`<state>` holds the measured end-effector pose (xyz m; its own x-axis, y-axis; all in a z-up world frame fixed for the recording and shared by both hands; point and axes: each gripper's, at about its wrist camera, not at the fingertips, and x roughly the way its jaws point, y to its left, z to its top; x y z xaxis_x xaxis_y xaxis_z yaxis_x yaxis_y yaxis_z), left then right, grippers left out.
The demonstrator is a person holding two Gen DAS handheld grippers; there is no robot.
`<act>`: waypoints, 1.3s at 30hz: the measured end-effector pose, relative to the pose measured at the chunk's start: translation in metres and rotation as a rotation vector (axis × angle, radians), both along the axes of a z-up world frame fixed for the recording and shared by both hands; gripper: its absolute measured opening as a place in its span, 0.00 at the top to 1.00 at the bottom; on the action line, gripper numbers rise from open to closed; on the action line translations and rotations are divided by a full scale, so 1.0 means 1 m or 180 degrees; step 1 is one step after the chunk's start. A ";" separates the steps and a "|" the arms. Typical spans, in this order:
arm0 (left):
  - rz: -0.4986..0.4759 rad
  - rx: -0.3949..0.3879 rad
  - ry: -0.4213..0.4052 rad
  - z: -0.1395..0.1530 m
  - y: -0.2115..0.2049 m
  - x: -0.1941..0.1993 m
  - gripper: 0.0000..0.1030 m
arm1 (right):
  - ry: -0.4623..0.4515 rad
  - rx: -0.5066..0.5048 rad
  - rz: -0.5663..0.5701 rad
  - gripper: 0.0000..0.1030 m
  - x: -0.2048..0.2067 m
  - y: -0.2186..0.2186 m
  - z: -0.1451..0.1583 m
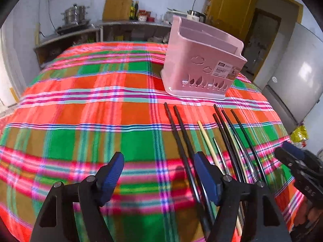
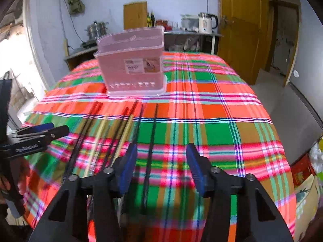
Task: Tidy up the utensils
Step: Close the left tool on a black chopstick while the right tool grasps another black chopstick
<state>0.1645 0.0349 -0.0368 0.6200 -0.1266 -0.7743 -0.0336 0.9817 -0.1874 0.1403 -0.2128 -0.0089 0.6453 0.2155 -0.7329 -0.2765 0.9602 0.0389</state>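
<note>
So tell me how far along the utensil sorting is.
Nothing looks done yet: the pink basket shows no utensils inside, though part of its interior is hidden. In hand: nothing; the left tool and right tool are both open above the cloth, one black chopstick between the right jaws, ungripped. Left: all the chopsticks, black and pale, still lie in front of the basket.

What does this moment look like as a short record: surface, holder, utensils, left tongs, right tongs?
surface: plaid cloth over a table
holder: pink basket, upright, nothing visible inside
utensils: chopsticks, dark and pale, loose on the cloth in front of the basket
left tongs: open, beside the leftmost dark pair, gripping nothing
right tongs: open, one dark chopstick between the pads, not pinched
</note>
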 end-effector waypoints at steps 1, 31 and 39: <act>0.0008 0.0001 0.0042 -0.002 0.000 0.006 0.31 | 0.0050 0.0003 0.0011 0.62 0.007 0.001 -0.003; -0.0298 0.0576 0.0222 -0.013 -0.033 0.044 0.83 | 0.0528 -0.0104 0.0236 0.90 0.071 0.025 -0.033; -0.0372 0.0515 0.0320 -0.013 -0.025 0.055 0.85 | 0.0691 -0.0118 0.0254 0.90 0.087 0.031 -0.032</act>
<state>0.2199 0.0101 -0.0498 0.5270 -0.0621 -0.8476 0.0715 0.9970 -0.0286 0.2274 -0.1818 -0.0410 0.4535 0.2298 -0.8611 -0.3408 0.9375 0.0707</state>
